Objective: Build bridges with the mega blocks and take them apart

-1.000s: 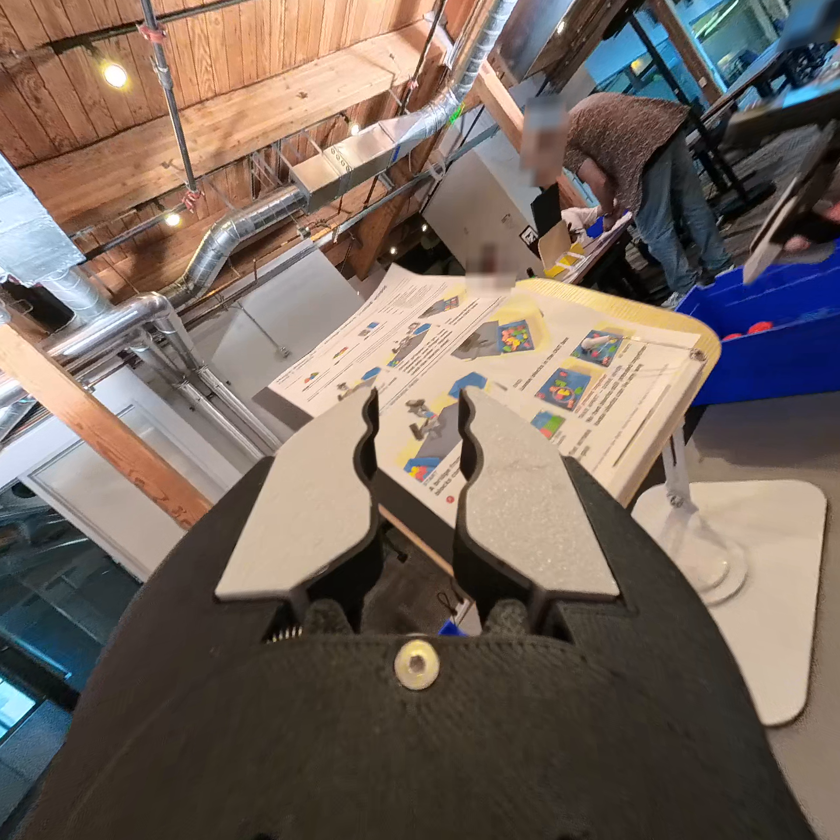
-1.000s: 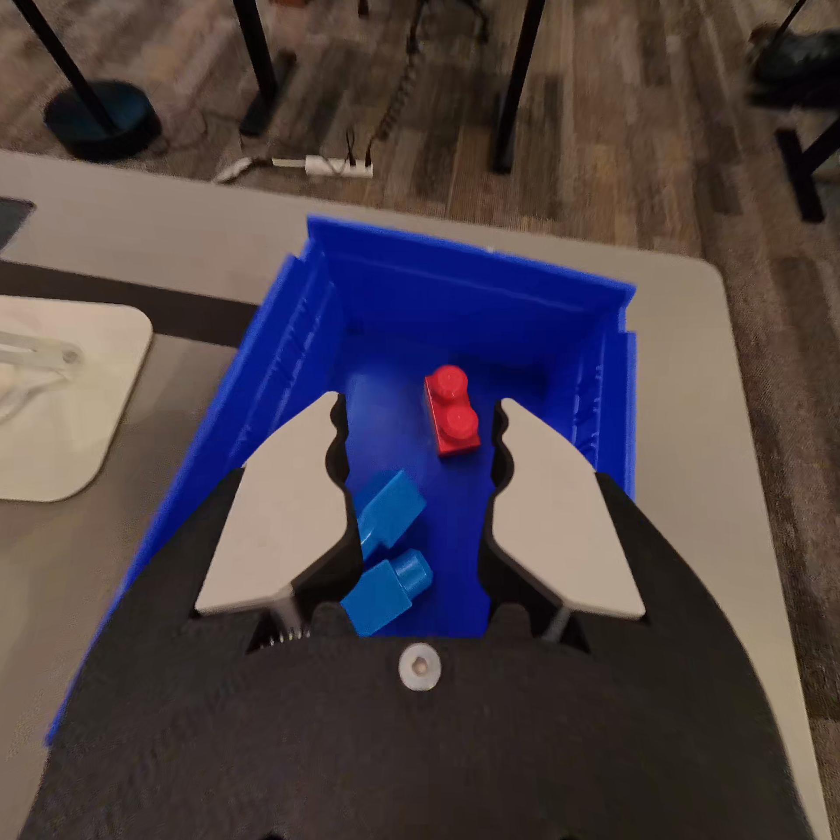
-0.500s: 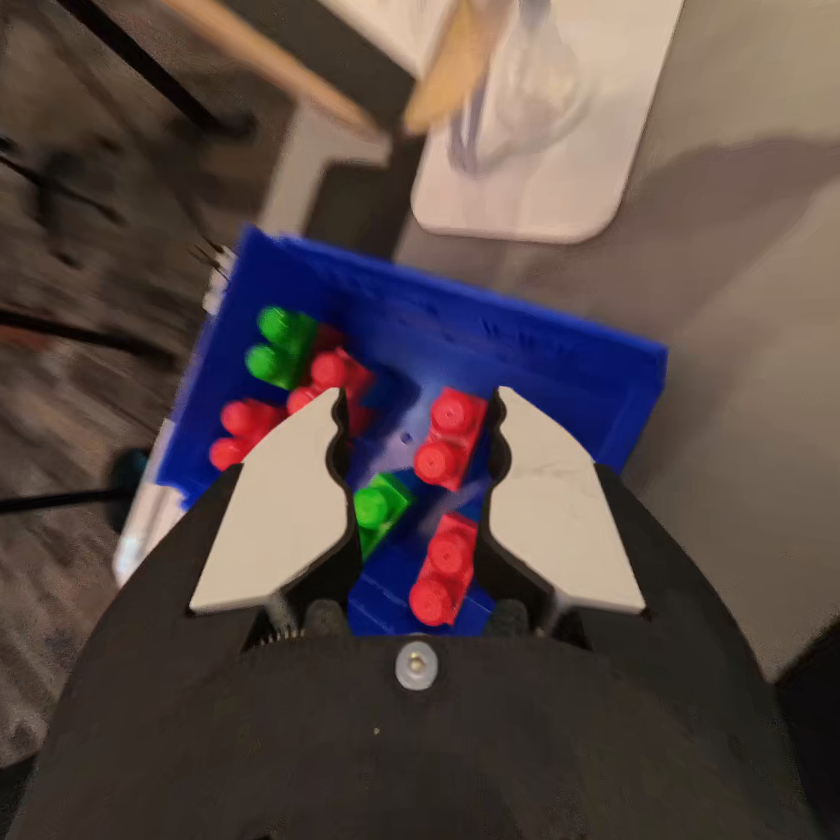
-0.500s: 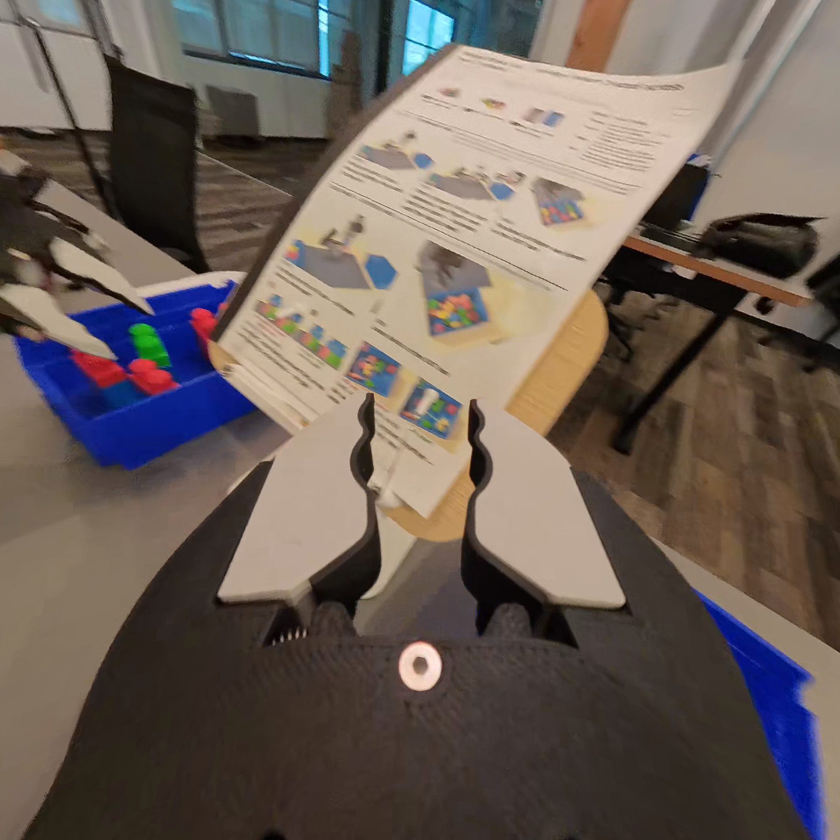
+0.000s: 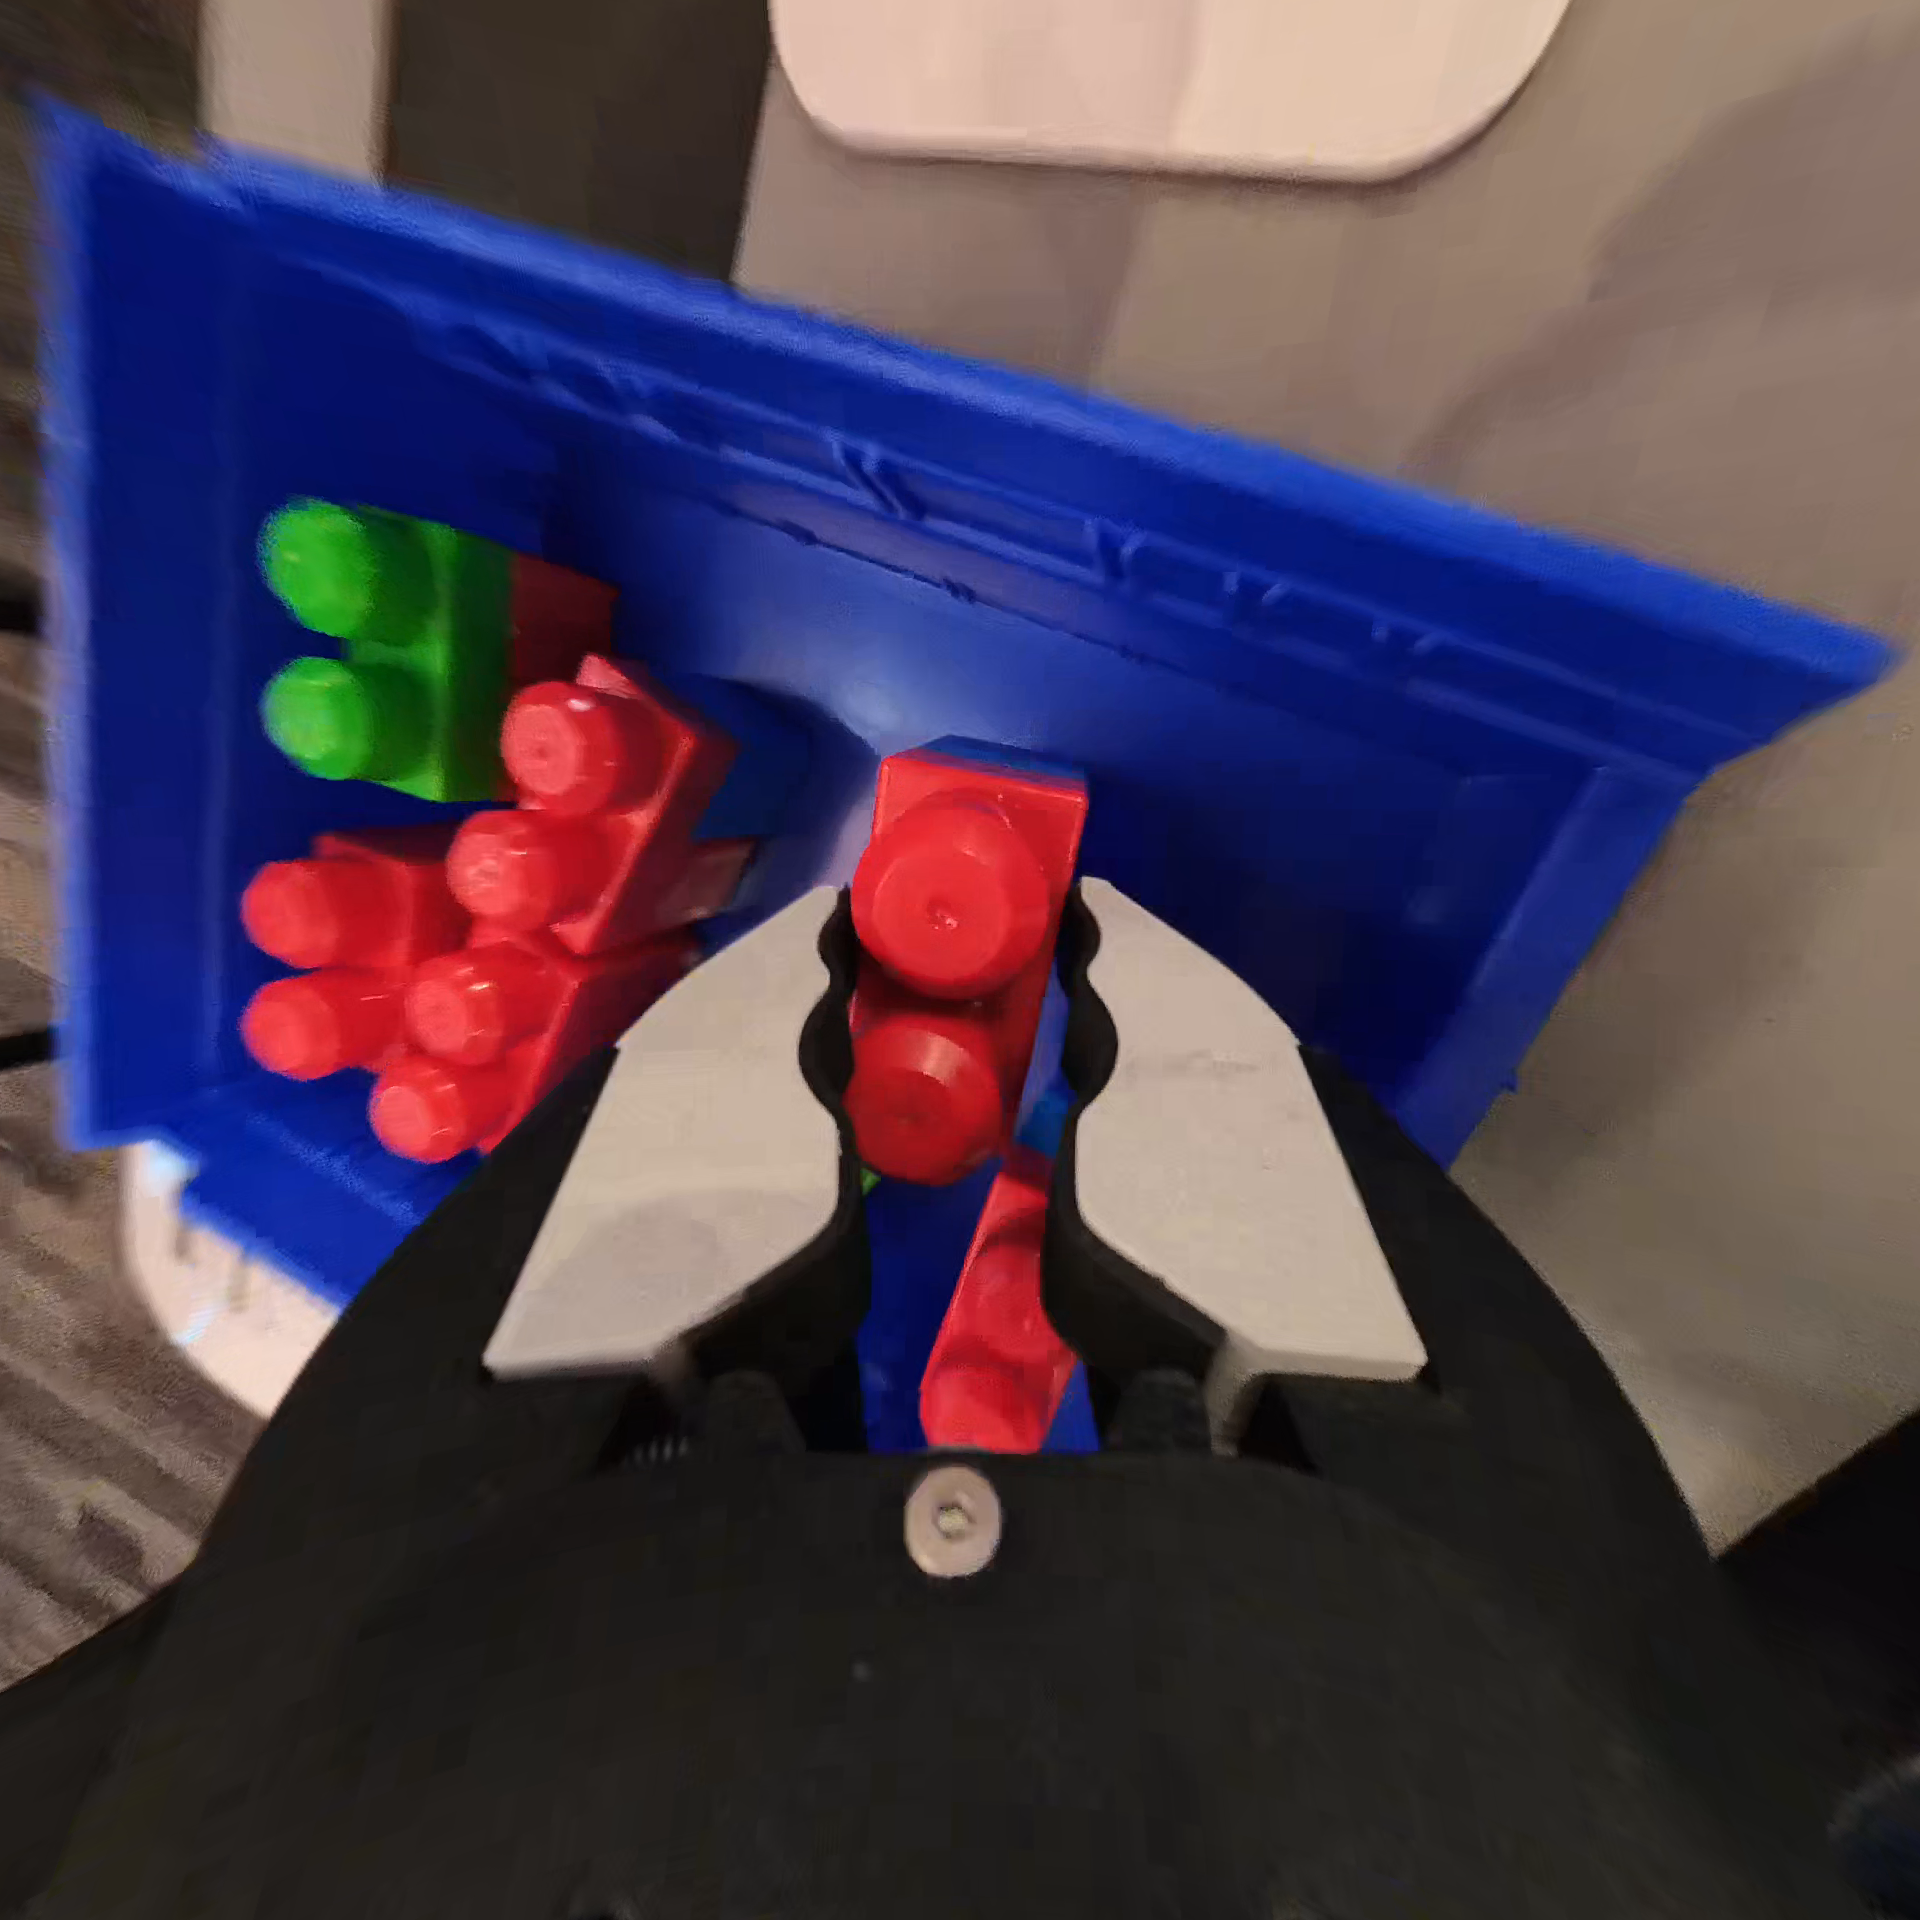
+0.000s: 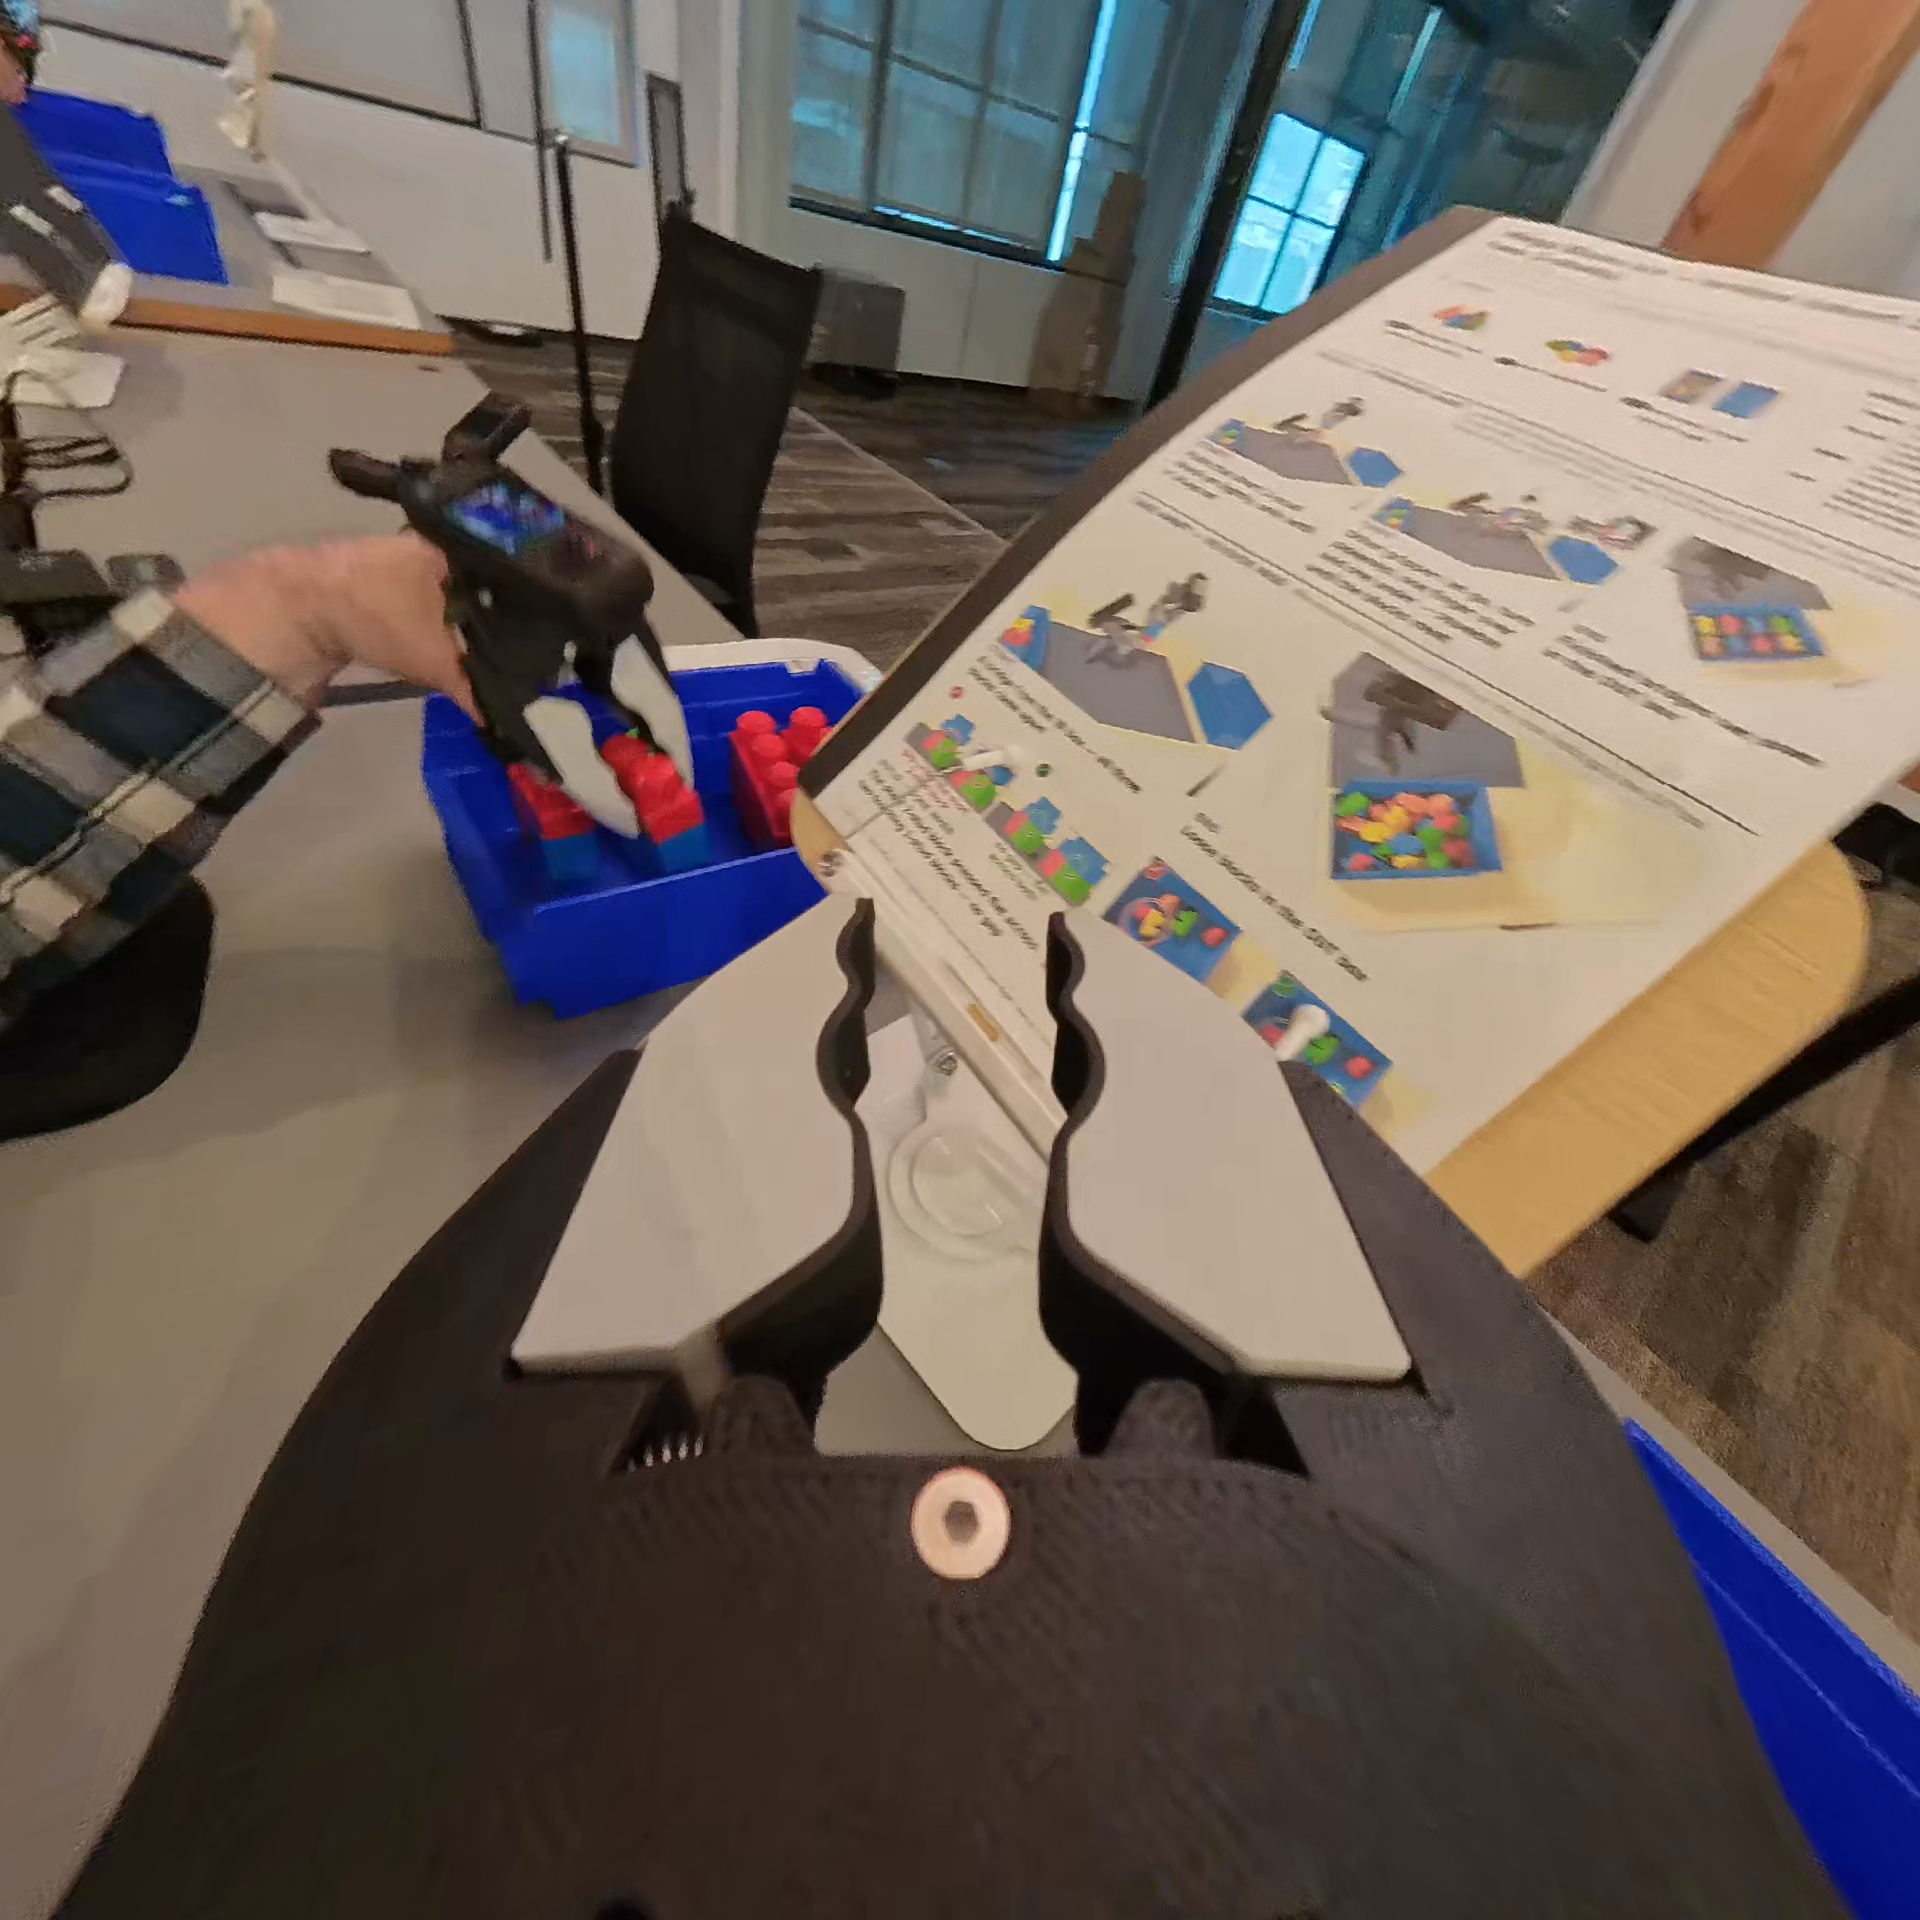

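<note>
In the left wrist view my left gripper (image 5: 956, 914) is down inside a blue bin (image 5: 1247, 644). It is shut on a red two-stud block (image 5: 977, 831) that sits on a blue block. The right wrist view shows the same grip: the left gripper (image 6: 644, 795) holds the red block (image 6: 655, 779) with the blue block (image 6: 681, 847) under it, in the bin (image 6: 644, 935). Several more red blocks (image 5: 582, 810) and a green block (image 5: 384, 644) lie at the bin's left. My right gripper (image 6: 956, 935) is open and empty above the table, pointing at the board's stand.
A tilted instruction board (image 6: 1455, 644) stands on a white base (image 6: 966, 1299) between the grippers. A second blue bin's edge (image 6: 1787, 1621) is at the lower right. A person's hand (image 6: 312, 613) holds the left gripper. A black chair (image 6: 717, 416) stands behind the table. About 40 centimeters separates my left fingertips from my right.
My left gripper swung down from the board into the bin, opened wide, then closed on the red block. My right gripper lifted from its bin to face the board, its jaws narrowing on nothing.
</note>
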Motion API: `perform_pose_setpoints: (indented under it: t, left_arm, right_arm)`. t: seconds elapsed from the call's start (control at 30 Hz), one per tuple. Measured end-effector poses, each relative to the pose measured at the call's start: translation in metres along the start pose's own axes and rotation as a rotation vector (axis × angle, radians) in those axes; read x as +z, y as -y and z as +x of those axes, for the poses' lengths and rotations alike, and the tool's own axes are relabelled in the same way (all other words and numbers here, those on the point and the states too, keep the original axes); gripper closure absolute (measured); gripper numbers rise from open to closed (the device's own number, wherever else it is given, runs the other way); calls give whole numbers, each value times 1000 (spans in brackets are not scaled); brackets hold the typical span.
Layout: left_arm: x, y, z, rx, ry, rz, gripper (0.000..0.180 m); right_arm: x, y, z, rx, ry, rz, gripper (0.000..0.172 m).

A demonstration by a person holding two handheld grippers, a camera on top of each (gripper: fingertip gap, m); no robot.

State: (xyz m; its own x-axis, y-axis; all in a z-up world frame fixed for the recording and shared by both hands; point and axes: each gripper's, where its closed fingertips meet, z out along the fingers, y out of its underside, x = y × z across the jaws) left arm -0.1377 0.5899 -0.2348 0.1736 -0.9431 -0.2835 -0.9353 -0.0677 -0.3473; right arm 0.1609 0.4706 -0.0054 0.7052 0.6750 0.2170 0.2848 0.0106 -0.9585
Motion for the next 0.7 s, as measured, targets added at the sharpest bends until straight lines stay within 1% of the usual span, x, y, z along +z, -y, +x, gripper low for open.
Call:
perform_pose_setpoints:
  t: [0.07, 0.13, 0.2, 0.27, 0.37, 0.47, 0.5, 0.53, 0.57, 0.7]
  left_arm:
    - [-34, 18, -1, 19, 58, 95, 144]
    - [-73, 46, 11, 74, 94, 224, 144]
    - [-105, 79, 32, 150, 92, 357, 144]
    - [-122, 109, 57, 237, 77, 434, 144]
    - [-124, 151, 92, 336, 20, 499, 144]
    - [-118, 178, 128, 419, -83, 544, 145]
    - [-116, 185, 134, 419, -104, 553, 144]
    - [-113, 189, 138, 425, -118, 550, 144]
    - [-112, 192, 142, 433, -122, 558, 145]
    - [-104, 195, 140, 427, -104, 535, 144]
  right_arm:
    - [7, 1, -22, -37, 80, -15, 136]
    - [17, -1, -46, -70, 160, -45, 129]
    - [29, -5, -71, -117, 229, -77, 126]
    - [42, -14, -97, -170, 294, -132, 118]
    - [60, -31, -125, -247, 339, -215, 111]
    - [71, -47, -139, -288, 361, -270, 114]
    - [73, -51, -142, -304, 363, -281, 118]
    - [74, -54, -144, -319, 371, -286, 130]
    - [74, -57, -145, -331, 376, -292, 134]
    - [73, -62, -138, -327, 362, -307, 136]
